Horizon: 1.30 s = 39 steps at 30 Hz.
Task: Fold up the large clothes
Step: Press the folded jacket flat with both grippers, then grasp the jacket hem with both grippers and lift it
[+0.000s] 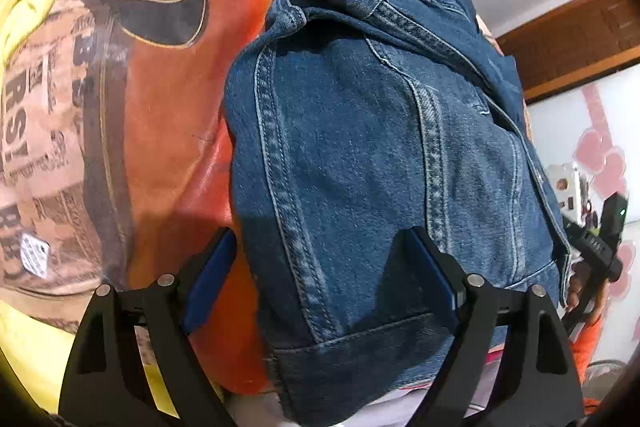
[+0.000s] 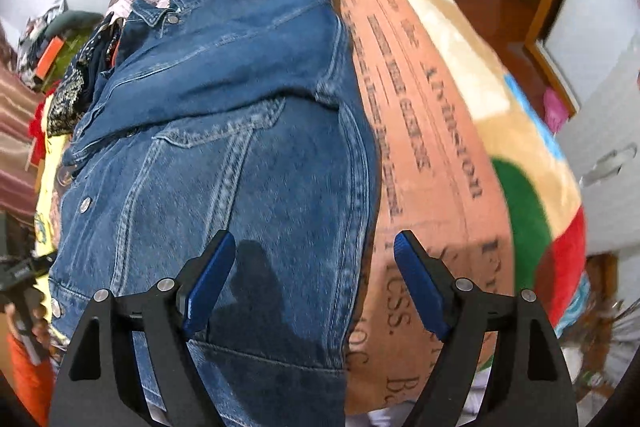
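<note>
Your denim jacket (image 1: 360,155) lies on the printed blanket (image 1: 168,131), sides and sleeves already folded inward; both the left tool (image 1: 320,267) and right tool (image 2: 314,267) hang released, grasping nothing; the final lengthwise fold appears outstanding.

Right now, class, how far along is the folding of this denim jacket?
Done: the denim jacket lies on the printed blanket with both sides and a sleeve turned in, making a narrow strip. In hand: nothing; the left gripper and right gripper hover open over its hem corners. Left: probably folding the hem up toward the collar.
</note>
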Each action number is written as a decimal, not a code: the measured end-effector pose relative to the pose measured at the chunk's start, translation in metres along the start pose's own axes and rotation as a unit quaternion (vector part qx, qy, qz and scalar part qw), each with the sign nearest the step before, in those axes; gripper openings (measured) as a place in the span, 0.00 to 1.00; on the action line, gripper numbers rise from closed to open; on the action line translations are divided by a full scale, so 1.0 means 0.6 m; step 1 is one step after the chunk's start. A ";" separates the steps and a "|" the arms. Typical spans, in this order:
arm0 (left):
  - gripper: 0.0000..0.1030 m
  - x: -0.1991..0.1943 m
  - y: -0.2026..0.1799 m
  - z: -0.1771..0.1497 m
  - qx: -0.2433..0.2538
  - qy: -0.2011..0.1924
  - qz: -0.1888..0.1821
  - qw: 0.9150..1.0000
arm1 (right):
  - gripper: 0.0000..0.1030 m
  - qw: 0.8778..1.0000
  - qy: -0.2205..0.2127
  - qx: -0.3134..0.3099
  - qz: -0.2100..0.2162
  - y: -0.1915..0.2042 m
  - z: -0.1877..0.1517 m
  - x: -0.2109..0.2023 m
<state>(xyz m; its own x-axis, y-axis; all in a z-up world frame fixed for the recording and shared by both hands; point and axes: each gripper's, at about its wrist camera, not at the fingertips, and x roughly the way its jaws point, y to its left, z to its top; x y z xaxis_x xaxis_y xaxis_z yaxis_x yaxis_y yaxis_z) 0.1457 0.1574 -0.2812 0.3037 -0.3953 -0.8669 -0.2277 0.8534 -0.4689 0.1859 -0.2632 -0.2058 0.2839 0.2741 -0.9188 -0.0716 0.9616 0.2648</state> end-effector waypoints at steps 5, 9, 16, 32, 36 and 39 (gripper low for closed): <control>0.81 0.003 0.002 -0.014 -0.014 -0.008 -0.027 1.000 | 0.78 0.999 0.003 0.018 0.027 -0.007 -0.009 0.015; 0.69 -0.008 -0.008 -0.017 0.007 -0.015 -0.038 0.999 | 0.66 0.998 -0.002 0.022 0.051 0.001 -0.014 0.015; 0.43 -0.027 -0.029 -0.018 0.049 -0.029 -0.037 0.998 | 0.25 0.995 -0.011 0.050 0.085 -0.016 -0.015 0.021; 0.04 -0.183 -0.117 0.047 0.097 -0.178 -0.038 0.979 | 0.07 0.982 -0.138 0.013 0.128 0.040 0.057 -0.103; 0.04 -0.245 -0.144 0.074 0.101 -0.235 -0.063 0.965 | 0.07 0.975 -0.176 0.004 0.137 0.054 0.088 -0.144; 0.03 -0.260 -0.151 0.083 0.103 -0.257 -0.054 0.959 | 0.07 0.971 -0.192 0.010 0.144 0.057 0.096 -0.154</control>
<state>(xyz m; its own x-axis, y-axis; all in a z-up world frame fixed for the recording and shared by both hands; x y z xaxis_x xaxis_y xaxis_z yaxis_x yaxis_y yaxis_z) 0.1651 0.1589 -0.0954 0.7438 -0.3105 -0.5918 0.0029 0.8870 -0.4617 0.2121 -0.2561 -0.0953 0.5905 0.5048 -0.6297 -0.1844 0.8439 0.5038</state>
